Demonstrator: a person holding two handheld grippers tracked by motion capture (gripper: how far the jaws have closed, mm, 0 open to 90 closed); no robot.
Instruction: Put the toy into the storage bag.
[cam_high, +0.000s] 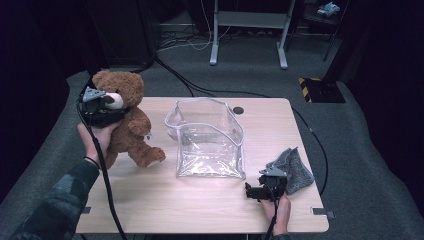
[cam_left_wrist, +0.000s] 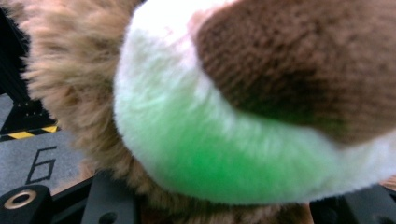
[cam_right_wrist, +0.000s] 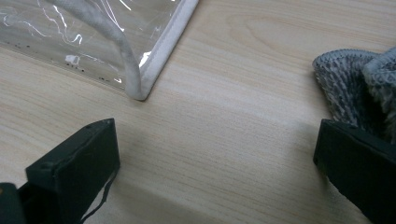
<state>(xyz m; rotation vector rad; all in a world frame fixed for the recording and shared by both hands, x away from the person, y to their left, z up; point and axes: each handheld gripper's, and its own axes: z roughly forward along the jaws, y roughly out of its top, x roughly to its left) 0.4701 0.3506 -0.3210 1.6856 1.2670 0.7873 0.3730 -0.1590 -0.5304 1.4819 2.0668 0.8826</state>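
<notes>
A plush teddy bear with shaggy tan-brown fur sits at the left of the high view, above the left edge of the pale wood-grain table. The left tool is clenched on its head; in the left gripper view the bear's smooth white muzzle and knitted dark-brown nose press close between the black jaws. At centre frame stands a clear, glossy plastic pouch, boxy, open-topped and trimmed with white piping. At lower right the right tool rests on the table, released, its jaws wide with bare wood between them. Just beside it, to the right, lies a crumpled grey knitted cloth
</notes>
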